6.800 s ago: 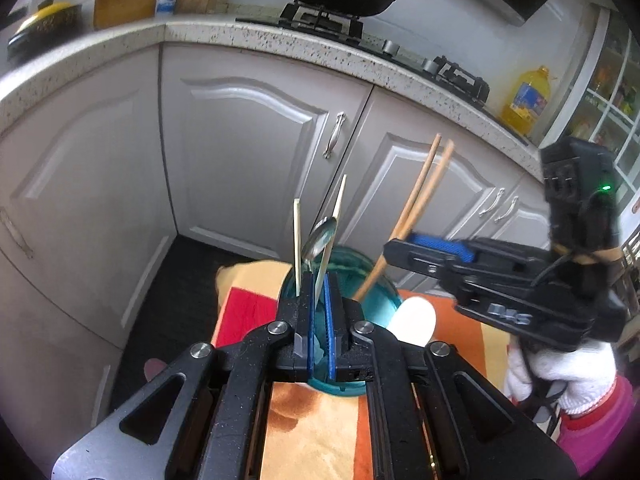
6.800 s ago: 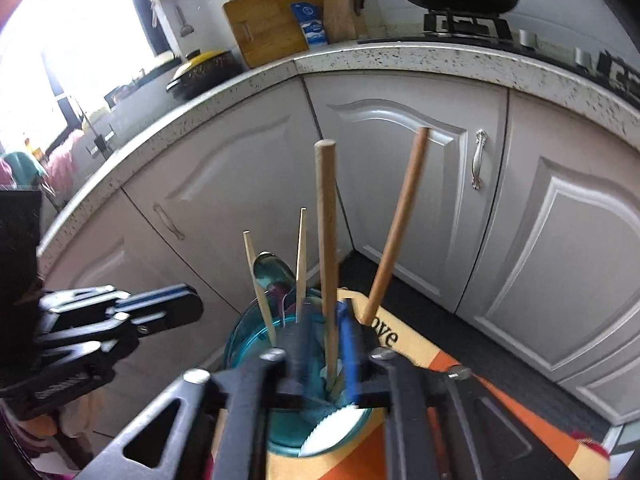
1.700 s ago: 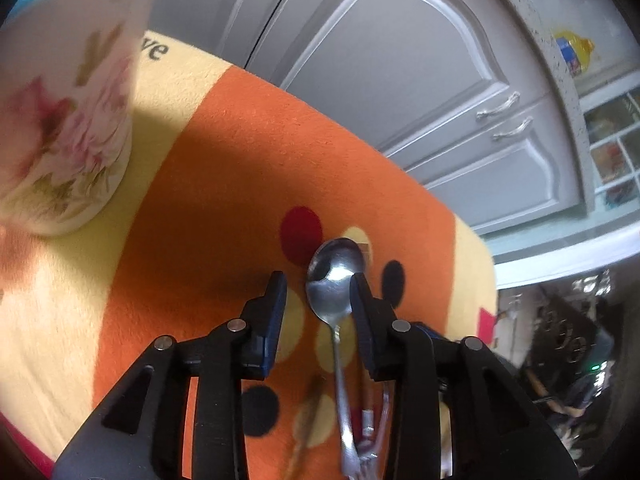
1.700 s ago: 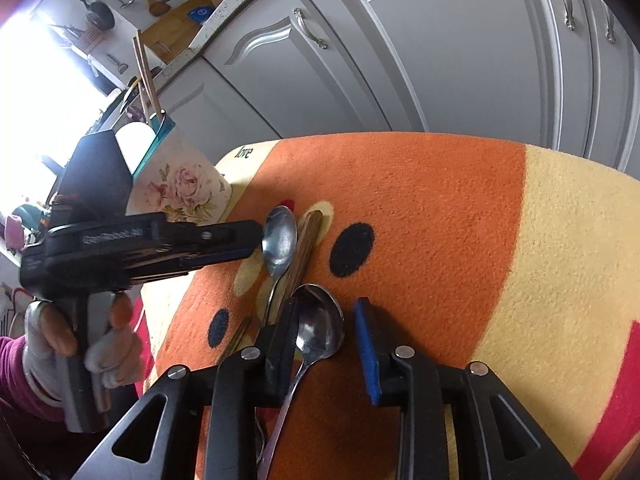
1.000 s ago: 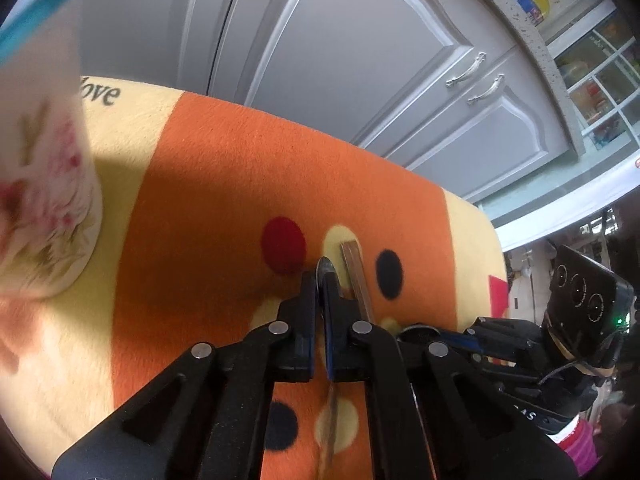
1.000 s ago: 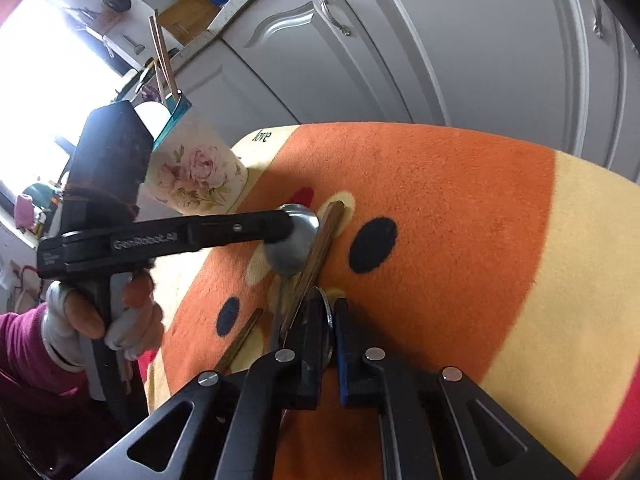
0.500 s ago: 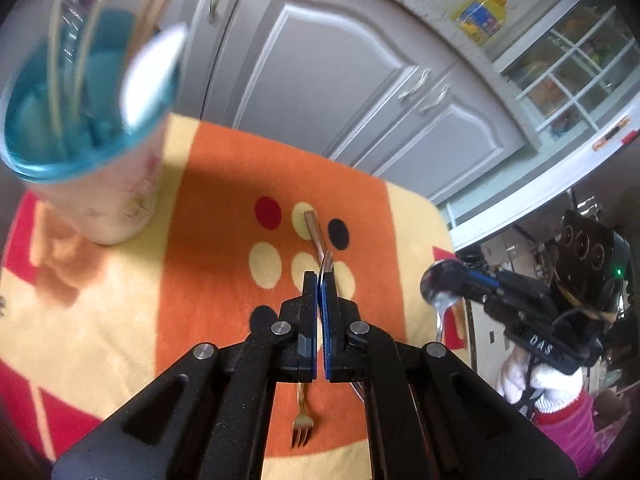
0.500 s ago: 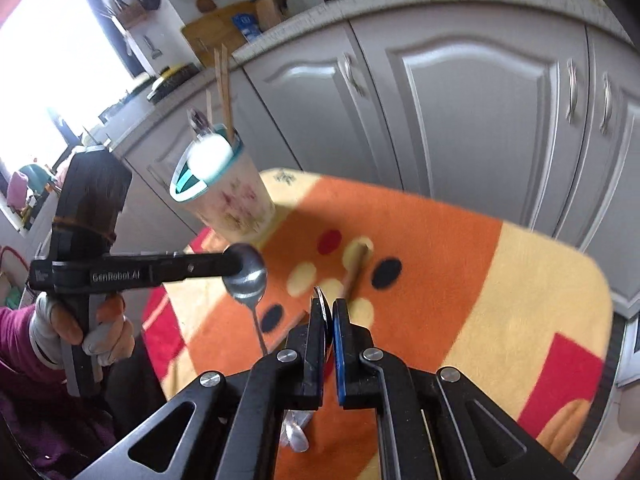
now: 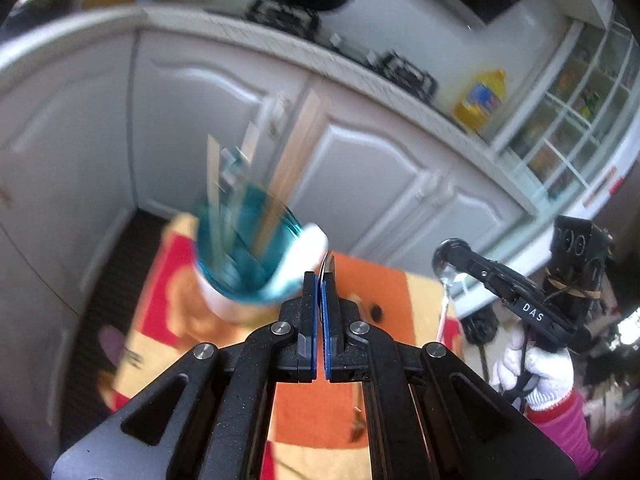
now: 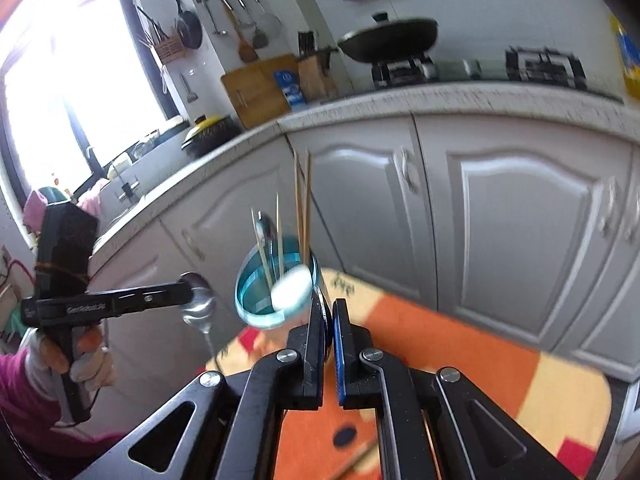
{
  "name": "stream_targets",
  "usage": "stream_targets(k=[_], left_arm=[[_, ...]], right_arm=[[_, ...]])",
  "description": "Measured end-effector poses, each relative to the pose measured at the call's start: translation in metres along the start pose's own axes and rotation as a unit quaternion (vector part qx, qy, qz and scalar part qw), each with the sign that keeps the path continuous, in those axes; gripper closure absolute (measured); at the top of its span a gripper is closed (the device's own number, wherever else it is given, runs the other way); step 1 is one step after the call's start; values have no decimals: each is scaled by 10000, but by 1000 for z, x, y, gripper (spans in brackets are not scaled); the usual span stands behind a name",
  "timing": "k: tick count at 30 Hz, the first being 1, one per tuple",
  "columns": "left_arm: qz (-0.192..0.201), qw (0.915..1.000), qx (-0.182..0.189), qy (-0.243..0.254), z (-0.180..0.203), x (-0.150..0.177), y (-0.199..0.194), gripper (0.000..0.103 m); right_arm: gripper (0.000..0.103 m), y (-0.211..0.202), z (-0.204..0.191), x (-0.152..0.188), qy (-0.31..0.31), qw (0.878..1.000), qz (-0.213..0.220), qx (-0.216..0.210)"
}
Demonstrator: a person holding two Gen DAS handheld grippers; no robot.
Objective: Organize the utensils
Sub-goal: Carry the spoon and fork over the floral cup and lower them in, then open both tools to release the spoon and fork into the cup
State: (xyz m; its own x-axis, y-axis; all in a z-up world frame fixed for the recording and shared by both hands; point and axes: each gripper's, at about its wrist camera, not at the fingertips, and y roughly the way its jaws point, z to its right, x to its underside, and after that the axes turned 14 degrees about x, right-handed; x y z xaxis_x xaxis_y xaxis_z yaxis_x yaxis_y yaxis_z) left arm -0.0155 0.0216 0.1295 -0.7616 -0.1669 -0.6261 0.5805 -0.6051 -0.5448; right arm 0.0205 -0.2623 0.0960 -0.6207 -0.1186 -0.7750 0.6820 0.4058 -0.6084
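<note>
My left gripper (image 9: 319, 278) is shut on a metal spoon (image 9: 328, 263), seen edge-on between its pads. In the right wrist view, the left gripper (image 10: 186, 286) holds that spoon (image 10: 199, 307) bowl up and handle hanging, left of the cup. My right gripper (image 10: 329, 308) is shut on a second spoon (image 10: 324, 314). The left wrist view shows the right gripper (image 9: 446, 250) at the right, with its spoon (image 9: 450, 276) dangling. A flowered cup with a blue rim (image 9: 218, 300) (image 10: 256, 314) stands just ahead, holding chopsticks, a spoon and a white ladle. Both grippers are above the table.
An orange and yellow cloth (image 9: 384, 292) (image 10: 460, 352) covers the table. A fork (image 9: 356, 432) and a dark chopstick (image 10: 356, 460) lie on it. White cabinet doors (image 10: 520, 248) and a counter with a wok (image 10: 388, 40) stand close behind. Gloved hands hold both grippers.
Both grippers closed on spoons lying on the cloth and lifted them. They have risen and tilted up, so the cup now stands right in front instead of the cloth.
</note>
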Motion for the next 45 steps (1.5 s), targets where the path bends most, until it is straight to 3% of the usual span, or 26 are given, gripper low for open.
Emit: stream_targets(k=[8, 14, 22, 29, 37, 40, 41, 43, 45], left_arm=[[726, 9937, -845, 92, -35, -47, -27, 103], [998, 9851, -1360, 323, -54, -66, -21, 103], [1016, 9736, -1885, 790, -60, -61, 3, 103], [731, 9757, -1908, 790, -65, -41, 27, 103], [550, 9825, -1704, 512, -64, -29, 34, 102], [437, 9858, -1588, 326, -64, -25, 36, 101], [423, 9869, -1536, 267, -65, -24, 36, 98], [419, 9886, -1439, 153, -64, -23, 33, 89], [435, 9894, -1383, 34, -64, -22, 30, 66]], right_arm=[[99, 37, -47, -65, -78, 9989, 399, 215], [99, 70, -72, -96, -174, 9969, 622, 448], [99, 118, -109, -82, -1051, 9877, 590, 992], [99, 129, -116, -49, -1543, 9793, 394, 1246], [99, 120, -97, -29, -1263, 9881, -280, 836], [92, 107, -82, -27, -886, 9939, -300, 588], [83, 100, -77, -28, -766, 9951, -238, 571], [77, 91, -71, -29, -601, 9967, -154, 526], [77, 82, -64, -30, -460, 9976, -126, 497]])
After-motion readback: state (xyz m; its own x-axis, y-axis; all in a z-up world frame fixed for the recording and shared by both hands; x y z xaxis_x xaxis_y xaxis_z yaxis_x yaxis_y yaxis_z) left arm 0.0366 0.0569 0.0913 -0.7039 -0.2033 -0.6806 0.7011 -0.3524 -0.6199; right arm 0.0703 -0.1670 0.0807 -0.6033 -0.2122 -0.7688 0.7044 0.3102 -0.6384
